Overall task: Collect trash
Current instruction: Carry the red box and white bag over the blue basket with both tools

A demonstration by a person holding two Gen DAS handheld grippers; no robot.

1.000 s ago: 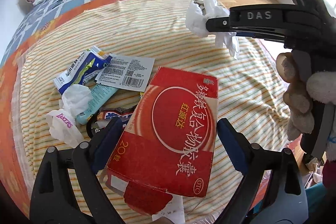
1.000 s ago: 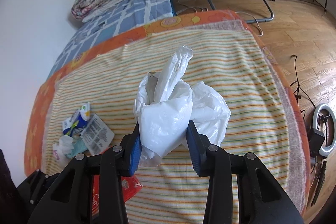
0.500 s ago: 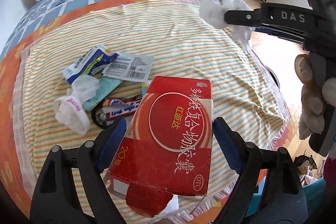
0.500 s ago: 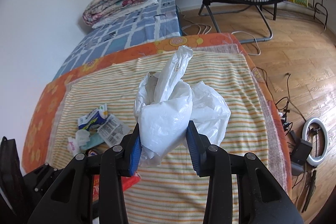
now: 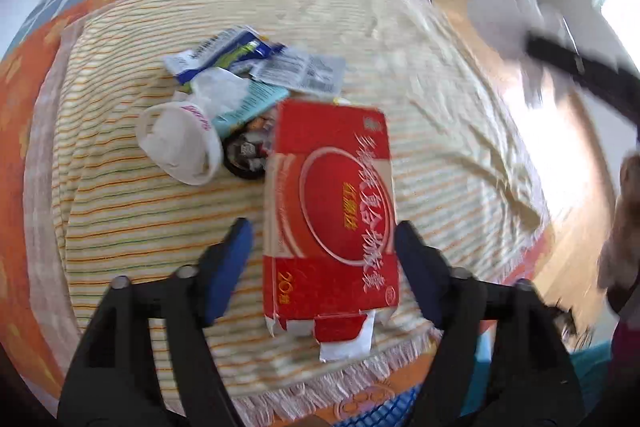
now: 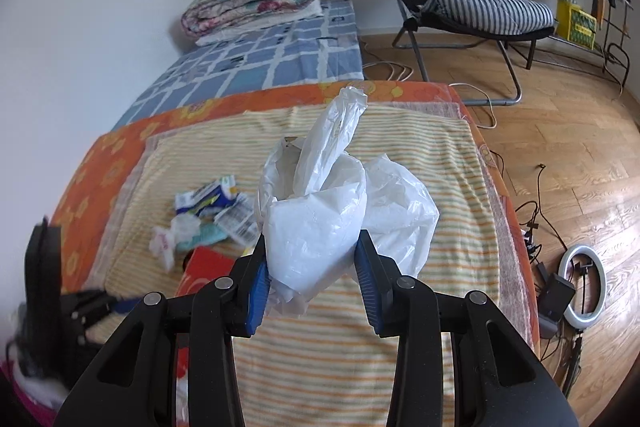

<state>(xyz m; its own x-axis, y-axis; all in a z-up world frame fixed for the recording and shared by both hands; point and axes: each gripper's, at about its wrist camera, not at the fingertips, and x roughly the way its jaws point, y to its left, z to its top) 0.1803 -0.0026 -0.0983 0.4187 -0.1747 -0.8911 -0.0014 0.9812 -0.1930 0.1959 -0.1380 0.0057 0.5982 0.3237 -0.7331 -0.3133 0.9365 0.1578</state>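
Observation:
A flat red carton [image 5: 332, 203] lies on the striped cloth [image 5: 420, 75] between the fingers of my left gripper [image 5: 322, 251], which is open and held above it without touching. Behind the carton lies a heap of trash: a white paper cup [image 5: 180, 143], blue and white wrappers [image 5: 228, 53], a barcode packet [image 5: 304, 71] and a crumpled tissue. My right gripper [image 6: 310, 273] is shut on a bunched white plastic bag [image 6: 332, 215], held up above the cloth. The heap [image 6: 208, 211] and the carton's corner [image 6: 204, 265] show in the right wrist view, lower left.
The cloth covers an orange mat [image 6: 100, 163] next to a blue checked mattress [image 6: 256, 63] with a folded quilt [image 6: 252, 1]. A black folding chair [image 6: 460, 3] stands on the wood floor. Cables and a ring light [image 6: 584, 291] lie at the right.
My left gripper has pulled back and risen, so the carton looks smaller and the cloth's fringe shows. My right gripper has lifted away with the bag still in it.

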